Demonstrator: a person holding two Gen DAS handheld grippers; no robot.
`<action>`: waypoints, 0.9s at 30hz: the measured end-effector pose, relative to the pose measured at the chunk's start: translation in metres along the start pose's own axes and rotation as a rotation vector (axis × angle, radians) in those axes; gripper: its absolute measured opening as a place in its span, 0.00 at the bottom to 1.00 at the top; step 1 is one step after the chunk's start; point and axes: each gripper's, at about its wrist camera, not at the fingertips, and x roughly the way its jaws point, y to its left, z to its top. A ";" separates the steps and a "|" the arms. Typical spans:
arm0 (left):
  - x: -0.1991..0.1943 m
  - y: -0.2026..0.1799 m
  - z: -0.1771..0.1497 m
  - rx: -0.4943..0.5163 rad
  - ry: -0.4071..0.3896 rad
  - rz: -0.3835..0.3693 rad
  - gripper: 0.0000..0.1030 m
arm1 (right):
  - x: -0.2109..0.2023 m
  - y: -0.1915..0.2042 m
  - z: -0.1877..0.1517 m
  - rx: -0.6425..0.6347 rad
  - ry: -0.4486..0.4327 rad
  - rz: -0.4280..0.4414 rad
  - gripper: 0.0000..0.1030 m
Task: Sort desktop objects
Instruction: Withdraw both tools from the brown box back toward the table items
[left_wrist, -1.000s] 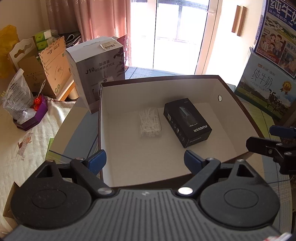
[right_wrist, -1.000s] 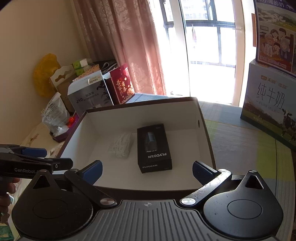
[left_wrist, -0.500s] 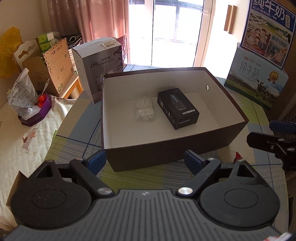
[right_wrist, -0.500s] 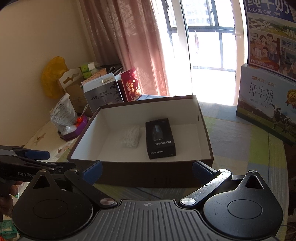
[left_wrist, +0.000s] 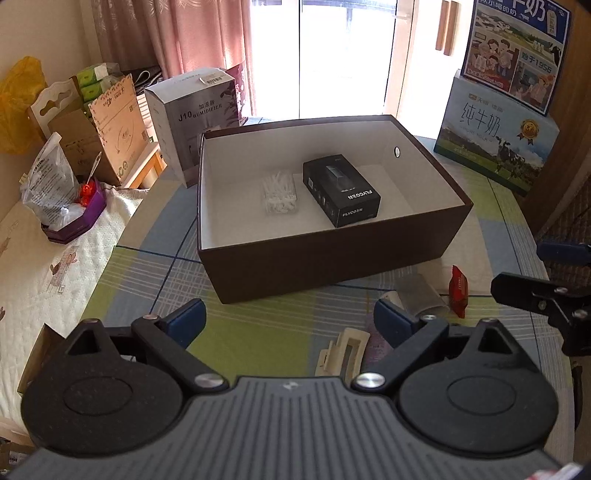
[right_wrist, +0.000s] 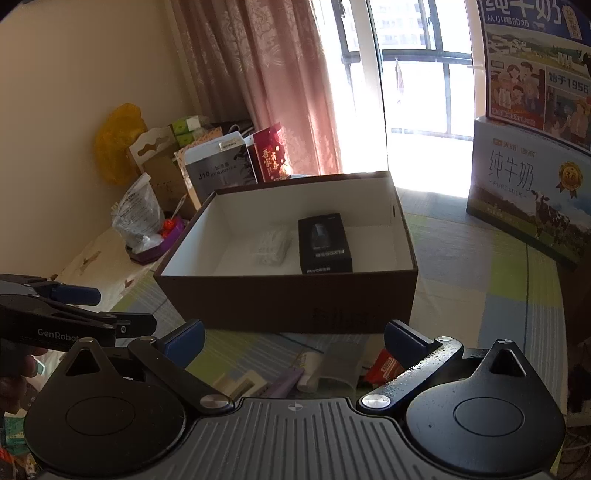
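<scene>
A brown box (left_wrist: 332, 258) with a white inside stands mid-table on a checked cloth. In it lie a black FLYCO carton (left_wrist: 340, 188) and a clear pack of cotton swabs (left_wrist: 279, 194). In front of the box, on the cloth, lie a red packet (left_wrist: 458, 291), a grey tube (left_wrist: 421, 295) and a cream hair clip (left_wrist: 345, 352). My left gripper (left_wrist: 288, 321) hangs open over the cloth, near the clip. My right gripper (right_wrist: 295, 338) is open too, above the clip (right_wrist: 240, 382), tube (right_wrist: 332, 363) and red packet (right_wrist: 384, 365). Neither holds anything.
A milk carton case (left_wrist: 495, 147) stands at the back right and a humidifier box (left_wrist: 192, 122) at the back left. A plastic bag on a purple tray (left_wrist: 74, 218) sits on a side surface left of the round table. A purple item (right_wrist: 284, 380) lies beside the clip.
Both grippers have drawn back from over the box toward the near side of the table. The box looks smaller, and the clip, tube and red packet have come into view.
</scene>
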 end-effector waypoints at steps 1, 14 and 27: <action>-0.002 0.000 -0.003 0.000 -0.001 0.002 0.94 | -0.002 0.001 -0.002 0.000 0.003 0.002 0.98; -0.008 -0.006 -0.031 -0.002 0.027 0.014 0.94 | -0.008 0.004 -0.030 -0.019 0.059 0.002 0.98; 0.001 -0.018 -0.052 0.038 0.079 -0.007 0.94 | -0.005 -0.003 -0.063 0.006 0.132 -0.021 0.98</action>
